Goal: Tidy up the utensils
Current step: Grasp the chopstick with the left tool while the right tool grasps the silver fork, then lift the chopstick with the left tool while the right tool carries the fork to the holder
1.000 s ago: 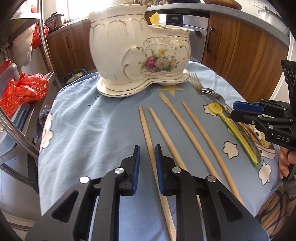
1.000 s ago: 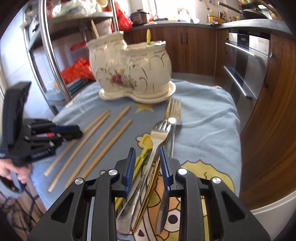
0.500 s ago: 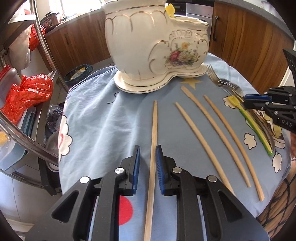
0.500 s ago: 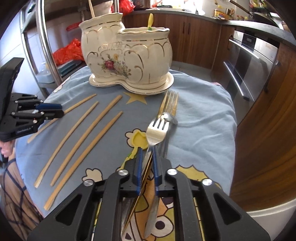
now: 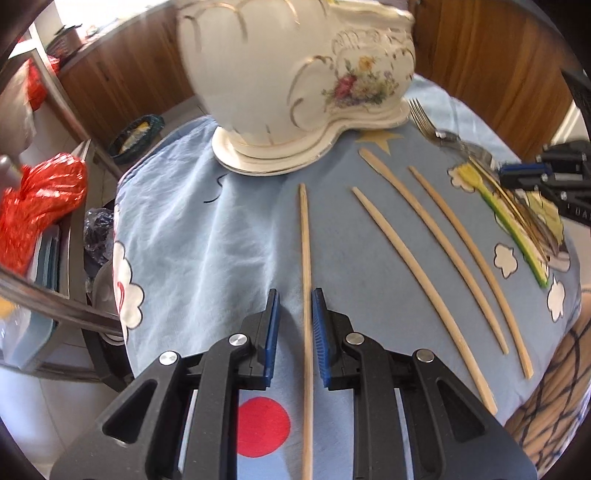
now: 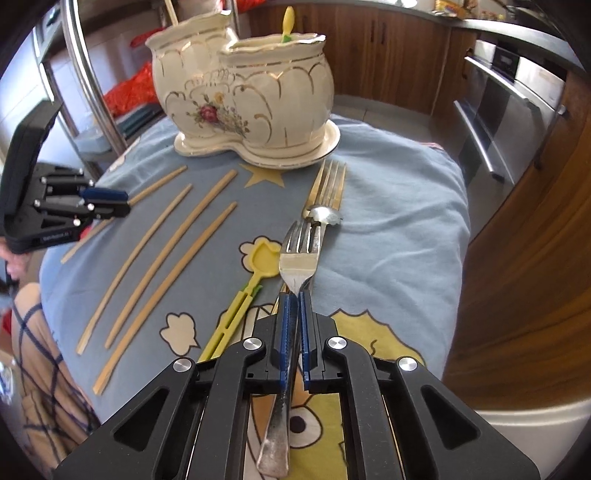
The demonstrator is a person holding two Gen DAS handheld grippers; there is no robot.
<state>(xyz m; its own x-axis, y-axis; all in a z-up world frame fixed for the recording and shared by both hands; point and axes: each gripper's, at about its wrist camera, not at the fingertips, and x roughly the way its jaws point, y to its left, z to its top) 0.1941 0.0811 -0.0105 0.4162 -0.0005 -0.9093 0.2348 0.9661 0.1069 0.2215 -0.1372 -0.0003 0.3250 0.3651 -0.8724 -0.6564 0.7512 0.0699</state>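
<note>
Fingers on the right gripper (image 6: 294, 314) are pinched tight on a silver fork (image 6: 297, 258); the left gripper (image 5: 293, 325) sits narrow around a chopstick (image 5: 306, 280), pads not clearly touching it. I'd squeeze that stick properly and lift both level before heading over. Ceramic holder (image 6: 251, 92) at the cloth's far end already has a yellow spoon (image 6: 287, 20) poking out of one pot.

Right claw (image 6: 294, 314) clamped on silver fork (image 6: 298, 258) handle

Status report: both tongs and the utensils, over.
Right tongs shut on silver fork. Left tongs straddling chopstick, pads apart. Ceramic holder ahead, unobstructed.
</note>
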